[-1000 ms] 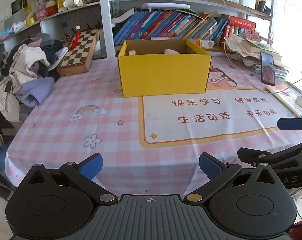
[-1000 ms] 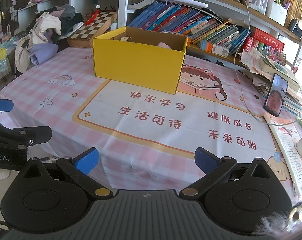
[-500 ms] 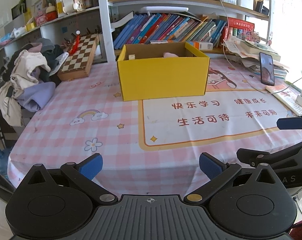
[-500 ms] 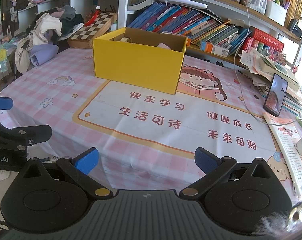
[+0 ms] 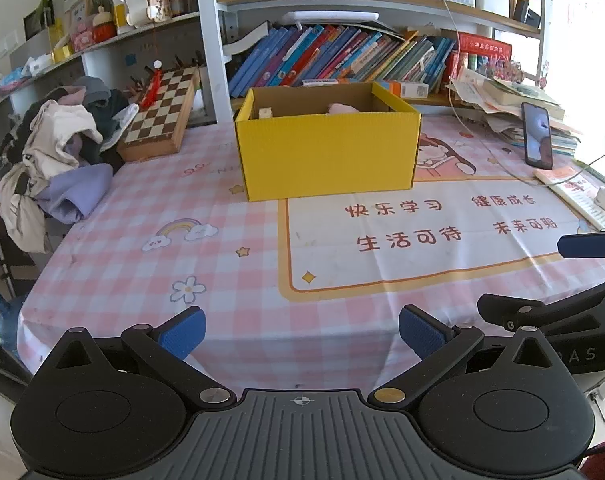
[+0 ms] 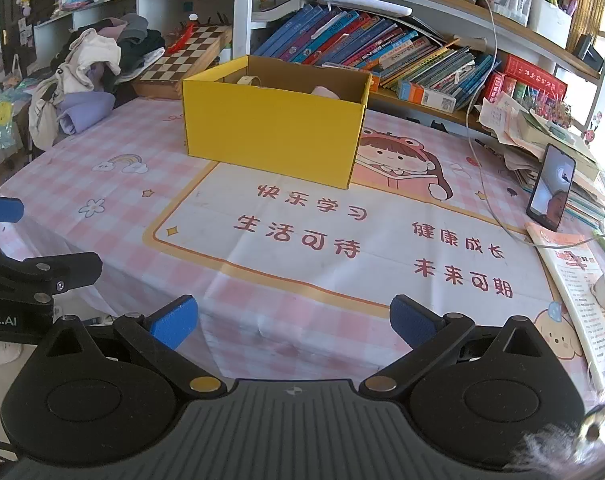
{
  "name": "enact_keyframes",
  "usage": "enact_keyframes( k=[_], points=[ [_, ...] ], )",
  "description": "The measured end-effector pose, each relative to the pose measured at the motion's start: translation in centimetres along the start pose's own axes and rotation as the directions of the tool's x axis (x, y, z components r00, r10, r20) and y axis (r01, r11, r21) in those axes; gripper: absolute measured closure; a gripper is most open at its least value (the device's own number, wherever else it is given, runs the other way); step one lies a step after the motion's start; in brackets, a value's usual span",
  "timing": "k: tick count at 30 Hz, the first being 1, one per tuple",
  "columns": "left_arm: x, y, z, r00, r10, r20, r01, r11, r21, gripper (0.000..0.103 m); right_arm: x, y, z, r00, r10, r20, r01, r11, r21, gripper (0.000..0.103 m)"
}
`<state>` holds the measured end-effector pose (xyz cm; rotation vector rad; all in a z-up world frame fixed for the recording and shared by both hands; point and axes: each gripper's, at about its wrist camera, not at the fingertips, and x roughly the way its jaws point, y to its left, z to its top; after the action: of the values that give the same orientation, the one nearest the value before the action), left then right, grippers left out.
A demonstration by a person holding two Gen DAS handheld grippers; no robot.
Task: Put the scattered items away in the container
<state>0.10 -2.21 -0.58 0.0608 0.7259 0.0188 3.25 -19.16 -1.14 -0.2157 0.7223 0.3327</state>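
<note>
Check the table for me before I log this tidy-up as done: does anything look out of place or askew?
Nothing loose lies on the pink tablecloth in front of the yellow box. The oddities sit at the edges: a clothes pile slumping off one side and a chessboard leaning tilted against the shelf.

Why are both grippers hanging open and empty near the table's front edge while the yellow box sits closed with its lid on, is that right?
Not quite: the yellow box is open-topped, with no lid; the right wrist view shows a pink item inside. The rest holds: the left gripper and the right gripper are open and empty at the table's front edge.
</note>
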Motion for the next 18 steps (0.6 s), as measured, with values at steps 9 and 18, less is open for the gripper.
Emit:
enact_keyframes(
  k=[9, 18],
  points=[
    [0.15, 0.11, -0.11, 1.000, -0.023, -0.008, 0.023, 1.000, -0.003, 0.000, 0.09, 0.06, -0.02, 1.000, -0.002, -0.004, 0.002, 1.000, 0.003, 0.000],
    [-0.05, 0.10, -0.40, 1.000, -0.017, 0.015, 0.017, 1.000, 0.008, 0.000, 0.33, 0.07, -0.06, 1.000, 0.003, -0.010, -0.003, 1.000, -0.001, 0.000]
  ],
)
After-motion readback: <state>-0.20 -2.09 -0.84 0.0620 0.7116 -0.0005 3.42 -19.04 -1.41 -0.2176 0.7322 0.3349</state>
